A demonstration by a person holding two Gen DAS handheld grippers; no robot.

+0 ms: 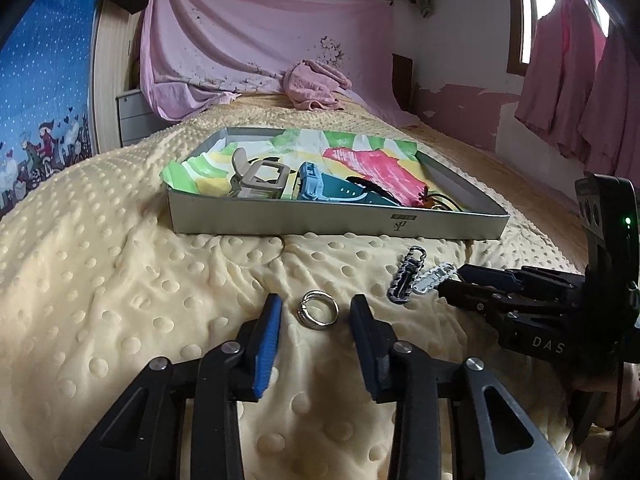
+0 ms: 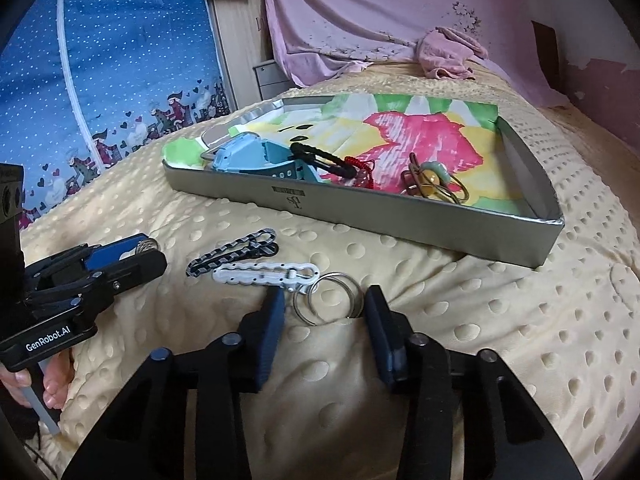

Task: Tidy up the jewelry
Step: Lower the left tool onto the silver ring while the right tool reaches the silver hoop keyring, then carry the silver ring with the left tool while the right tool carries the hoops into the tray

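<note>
Left gripper [image 1: 316, 312] stands partly open, its ribbed blue pads either side of a silver ring [image 1: 318, 313] lying flat on the bedspread [image 1: 120, 280], with a gap showing on both sides and nothing gripped. Right gripper [image 2: 325, 305] is likewise partly open around a pair of thin steel key rings [image 2: 326, 300]; the rings seem to touch its right-hand pad, yet the left pad stands clear. Those rings join a white plastic chain clip [image 2: 264, 274], and just beyond it lies a black-and-silver braided clip [image 2: 234, 254]. Soft, pale yellow and studded with raised dots, the bedspread covers a bed. Farther on sits a shallow grey metal tray [image 2: 400, 222] lined with paper painted in pink, green and yellow. It holds a teal watch strap [image 1: 320, 188], a beige buckle-like strap [image 1: 256, 178], a black cord bracelet [image 2: 320, 160] and a tangle of amber and pale green beads on wire hoops [image 2: 430, 182]. Behind, a crumpled pink cloth [image 1: 316, 84] rests at the bed's head below a draped pink sheet [image 1: 260, 32]; blue dotted fabric [image 2: 120, 60] hangs to the left
</note>
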